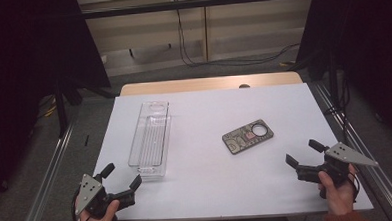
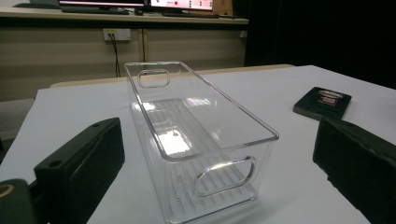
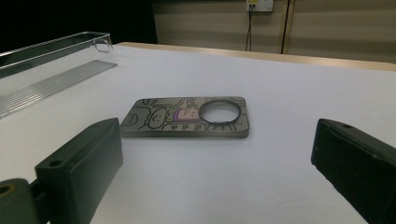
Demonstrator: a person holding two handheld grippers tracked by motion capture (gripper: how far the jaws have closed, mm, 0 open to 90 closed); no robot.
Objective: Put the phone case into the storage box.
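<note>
Low, apart — both claws (image 1: 122,176) (image 1: 301,153) agape.

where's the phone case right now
In the high view the phone case lies flat on the white table, right of centre, between the clear bin and the right gripper, whose open jaws face it.

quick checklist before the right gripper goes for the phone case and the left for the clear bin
1. Right gripper open: ok, jaws spread wide.
2. Left gripper open: ok.
3. Phone case lying flat, free of the jaws: ok.
4. Clear bin upright and empty: ok.
5. Path across the white table to the case: ok, bare.
6. Case thin enough to pinch off the surface: cannot tell.
</note>
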